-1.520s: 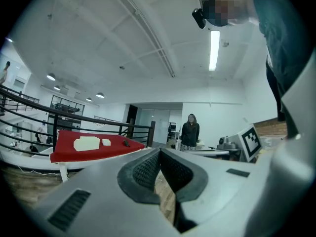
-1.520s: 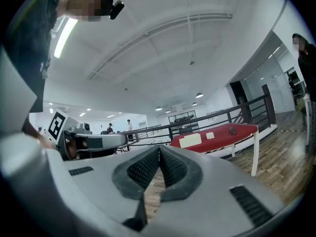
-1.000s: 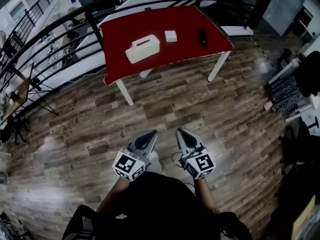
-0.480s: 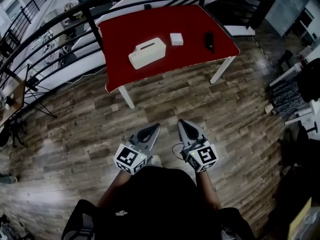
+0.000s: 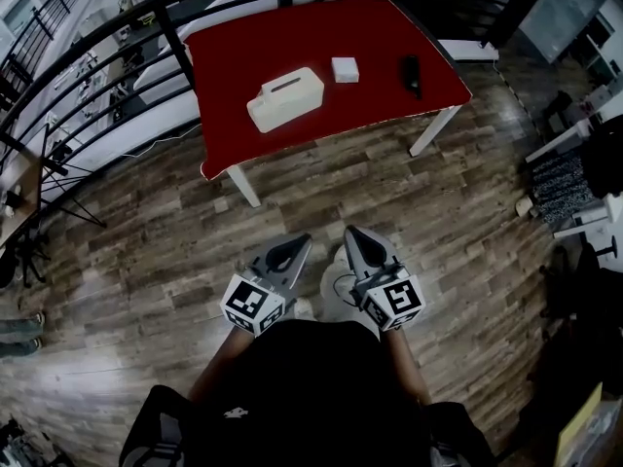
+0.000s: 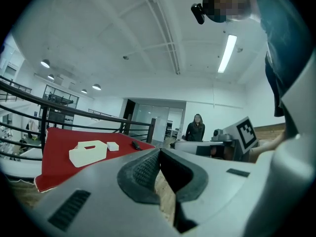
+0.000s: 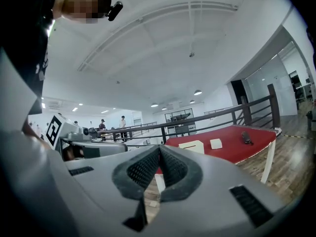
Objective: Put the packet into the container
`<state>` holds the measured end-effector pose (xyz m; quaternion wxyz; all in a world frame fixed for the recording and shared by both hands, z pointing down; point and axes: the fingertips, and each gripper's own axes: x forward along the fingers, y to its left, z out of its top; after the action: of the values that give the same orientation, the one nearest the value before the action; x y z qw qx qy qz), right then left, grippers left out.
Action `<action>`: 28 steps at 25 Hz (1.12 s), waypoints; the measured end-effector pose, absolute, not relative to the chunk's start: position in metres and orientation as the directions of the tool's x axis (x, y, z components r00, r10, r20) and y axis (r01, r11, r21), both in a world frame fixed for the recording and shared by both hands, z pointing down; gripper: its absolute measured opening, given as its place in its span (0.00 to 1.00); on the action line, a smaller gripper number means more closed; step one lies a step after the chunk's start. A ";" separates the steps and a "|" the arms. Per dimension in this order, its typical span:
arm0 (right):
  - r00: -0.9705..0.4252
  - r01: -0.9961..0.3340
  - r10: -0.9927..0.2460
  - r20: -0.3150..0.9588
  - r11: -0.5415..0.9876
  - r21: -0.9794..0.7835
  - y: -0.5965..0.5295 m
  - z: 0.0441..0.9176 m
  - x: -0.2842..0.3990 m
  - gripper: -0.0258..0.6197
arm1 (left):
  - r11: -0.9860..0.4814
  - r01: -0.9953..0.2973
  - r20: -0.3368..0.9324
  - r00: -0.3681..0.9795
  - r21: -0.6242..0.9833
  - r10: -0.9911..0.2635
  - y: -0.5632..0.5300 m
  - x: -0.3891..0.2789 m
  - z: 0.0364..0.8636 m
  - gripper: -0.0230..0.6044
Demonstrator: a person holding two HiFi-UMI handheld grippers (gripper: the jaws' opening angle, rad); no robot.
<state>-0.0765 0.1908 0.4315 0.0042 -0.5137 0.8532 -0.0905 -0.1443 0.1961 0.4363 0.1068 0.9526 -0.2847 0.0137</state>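
A red-topped table [image 5: 243,47] stands ahead across the wooden floor. On it sit a cream box-shaped container [image 5: 284,98] with a slot in its top and, just right of it, a small white packet [image 5: 345,69]. Both also show in the left gripper view, container [image 6: 88,153] and packet [image 6: 112,145], and in the right gripper view, container [image 7: 192,146] and packet [image 7: 216,143]. My left gripper [image 5: 295,245] and right gripper [image 5: 352,234] hang side by side in front of my body, well short of the table. Both are shut with nothing between the jaws.
A black object [image 5: 412,74] lies near the table's right edge. A dark metal railing [image 5: 117,61] runs behind and to the left of the table. Tripod stands [image 5: 44,178] are on the floor at left. A person [image 6: 196,130] stands far off in the left gripper view.
The view has shifted forward, so the table sits slightly nearer and lower in the head view. Both grippers stay shut and side by side.
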 end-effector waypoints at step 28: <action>-0.536 -0.837 -0.842 0.057 0.521 -0.170 -0.026 0.433 0.045 0.07 | -0.782 -0.597 0.117 0.802 0.178 -0.586 -0.019 -0.017 0.441 0.05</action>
<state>0.0445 -0.0261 0.4331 0.0161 -0.4814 0.8719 -0.0884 -0.0166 -0.0189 0.4414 0.1033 0.9435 -0.3135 0.0274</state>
